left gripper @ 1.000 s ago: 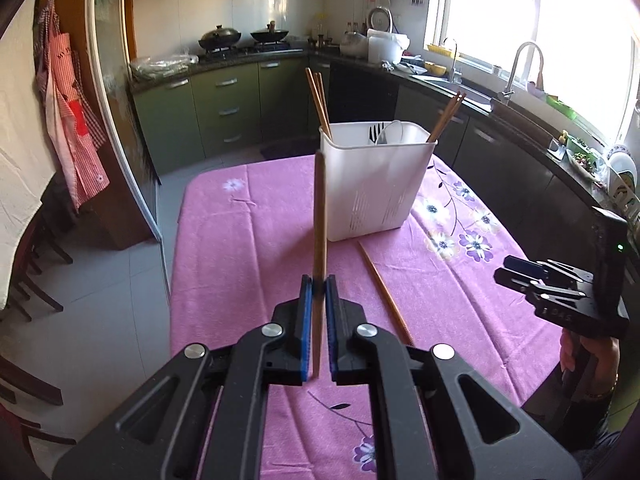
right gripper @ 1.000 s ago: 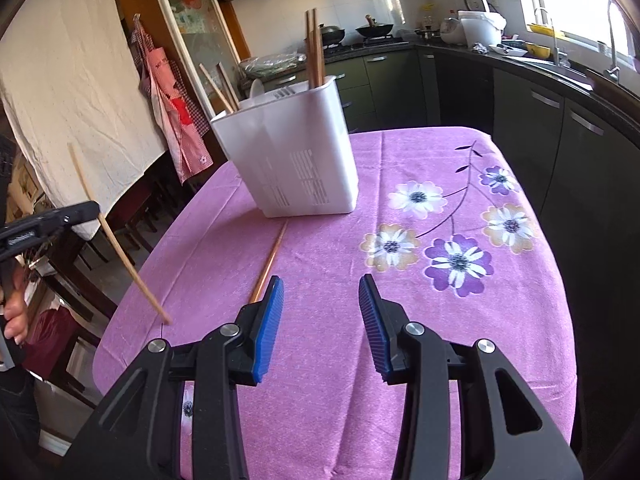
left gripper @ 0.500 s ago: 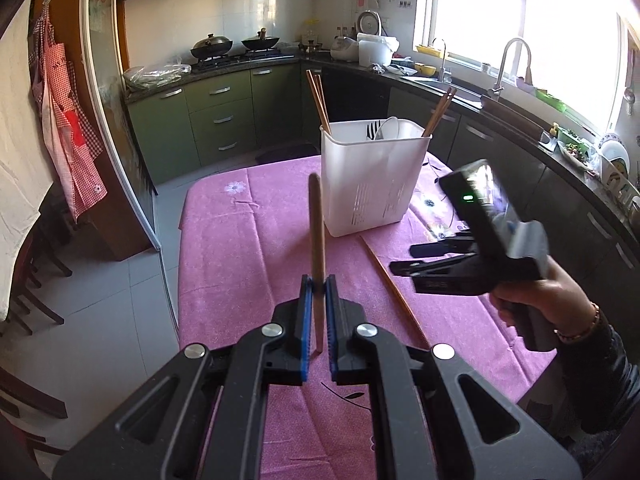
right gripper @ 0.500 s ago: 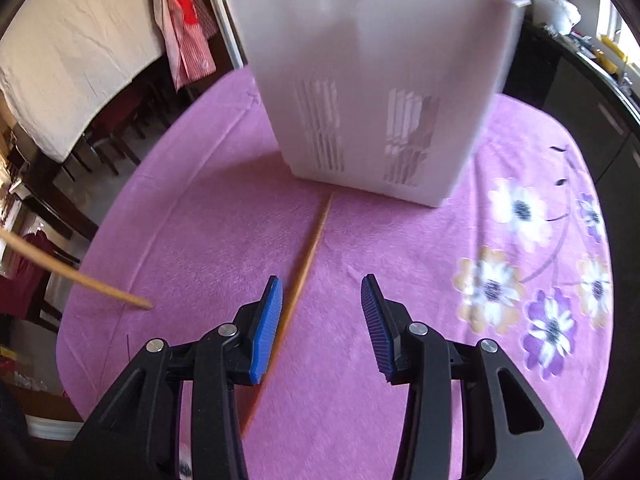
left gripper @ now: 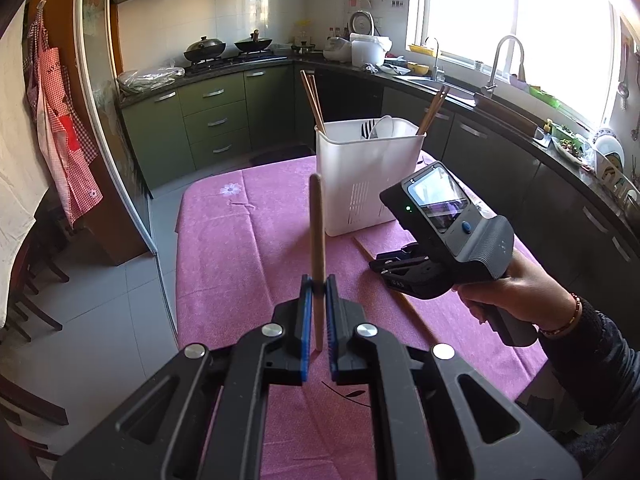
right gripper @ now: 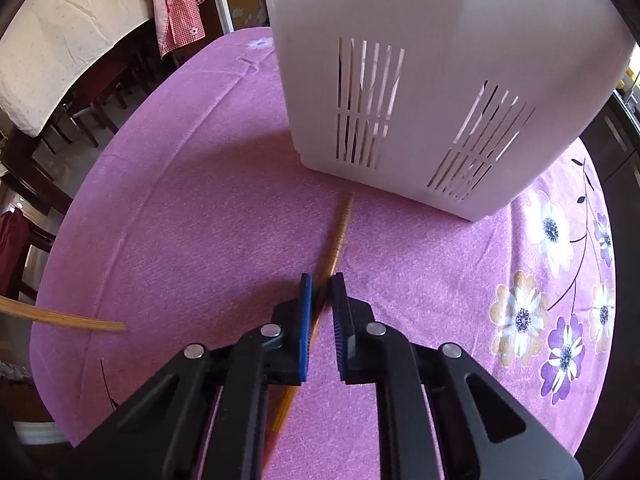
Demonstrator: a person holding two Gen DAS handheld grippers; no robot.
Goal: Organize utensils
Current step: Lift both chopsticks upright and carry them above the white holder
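My left gripper (left gripper: 316,280) is shut on a wooden chopstick (left gripper: 316,220), which stands upright above the purple tablecloth (left gripper: 240,248). Its tip also shows in the right wrist view as the held chopstick (right gripper: 80,322) at the left. A white slotted utensil holder (left gripper: 360,168) stands behind, with several chopsticks and a spoon in it. A second chopstick (right gripper: 340,228) lies on the cloth in front of the holder (right gripper: 420,80). My right gripper (right gripper: 322,280) points steeply down, its pads shut on this chopstick's middle. In the left wrist view the right gripper (left gripper: 376,264) sits low over the cloth.
A person's hand (left gripper: 504,284) in a dark sleeve holds the right gripper at the table's right side. Dark chairs (right gripper: 48,160) stand past the left table edge. Green kitchen cabinets (left gripper: 216,120) and a sink counter (left gripper: 500,104) ring the room beyond.
The right gripper moved in towards the holder, dropped onto the lying chopstick, and its jaws went from wide apart to shut on it. The left gripper held still with its chopstick.
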